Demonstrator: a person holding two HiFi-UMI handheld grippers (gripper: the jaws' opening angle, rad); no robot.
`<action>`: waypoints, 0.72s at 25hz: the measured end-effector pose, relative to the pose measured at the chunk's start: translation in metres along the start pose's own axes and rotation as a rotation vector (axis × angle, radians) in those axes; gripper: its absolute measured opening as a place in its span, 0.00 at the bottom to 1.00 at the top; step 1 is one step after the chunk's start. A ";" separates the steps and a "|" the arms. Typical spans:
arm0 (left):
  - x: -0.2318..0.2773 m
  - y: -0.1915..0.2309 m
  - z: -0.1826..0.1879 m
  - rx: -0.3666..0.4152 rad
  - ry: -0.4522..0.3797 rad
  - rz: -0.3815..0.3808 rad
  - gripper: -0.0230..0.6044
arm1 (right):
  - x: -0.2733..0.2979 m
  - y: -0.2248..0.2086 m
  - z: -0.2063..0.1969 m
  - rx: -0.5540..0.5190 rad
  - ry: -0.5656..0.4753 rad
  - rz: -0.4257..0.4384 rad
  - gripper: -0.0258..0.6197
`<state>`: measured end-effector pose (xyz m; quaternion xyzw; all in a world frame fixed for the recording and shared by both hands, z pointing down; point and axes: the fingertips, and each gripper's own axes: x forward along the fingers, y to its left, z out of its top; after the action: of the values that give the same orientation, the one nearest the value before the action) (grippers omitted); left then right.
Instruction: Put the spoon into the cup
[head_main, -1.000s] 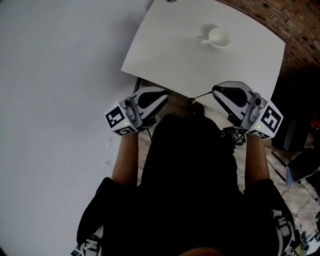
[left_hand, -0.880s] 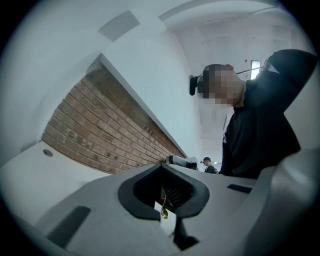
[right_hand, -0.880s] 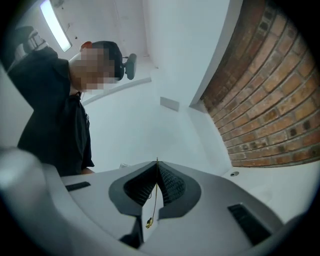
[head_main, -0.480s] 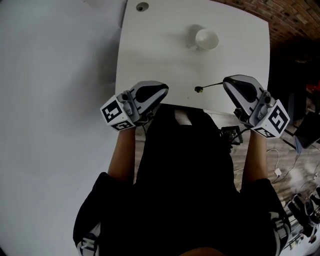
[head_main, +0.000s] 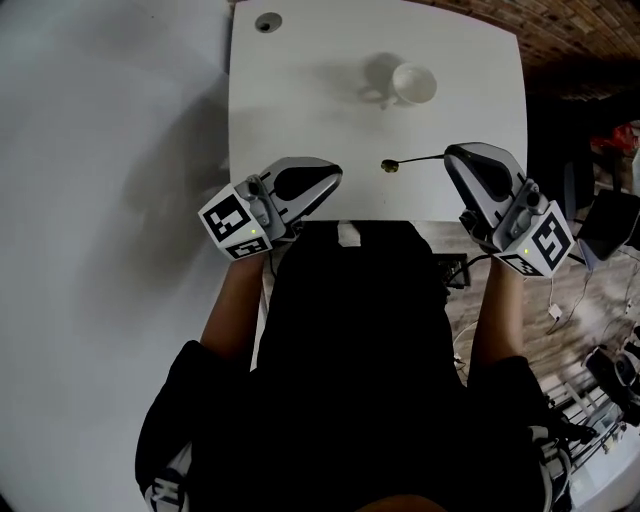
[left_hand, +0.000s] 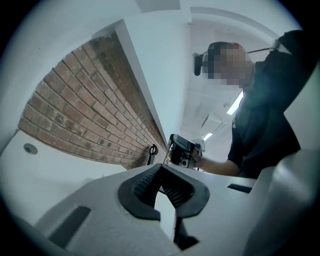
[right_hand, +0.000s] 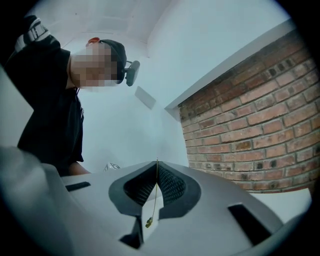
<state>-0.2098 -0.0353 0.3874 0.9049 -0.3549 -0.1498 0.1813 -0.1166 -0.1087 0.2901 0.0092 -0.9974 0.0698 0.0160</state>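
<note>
Both grippers had come forward since the earlier frames and now lay over the near edge of the white table (head_main: 300, 90), not short of it. At centre left, the left gripper (head_main: 328, 180) had its jaws together on nothing. The right gripper (head_main: 452, 156) was clamped on the spoon (head_main: 391, 166), whose bowl pointed left, well apart from the cup (head_main: 413, 83) at upper centre. Carrying the spoon up-frame to the cup seemed next.
</note>
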 end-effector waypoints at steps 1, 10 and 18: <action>0.000 0.000 -0.002 0.006 0.013 -0.009 0.06 | 0.001 0.000 0.001 -0.007 0.001 -0.018 0.05; 0.065 0.032 -0.017 -0.044 0.046 -0.046 0.06 | -0.045 -0.076 0.003 -0.015 -0.063 -0.169 0.05; 0.070 0.045 -0.031 -0.055 0.090 0.003 0.06 | -0.014 -0.111 -0.014 -0.084 0.045 -0.142 0.05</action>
<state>-0.1743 -0.1083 0.4244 0.9048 -0.3433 -0.1186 0.2221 -0.0998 -0.2163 0.3191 0.0775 -0.9957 0.0267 0.0437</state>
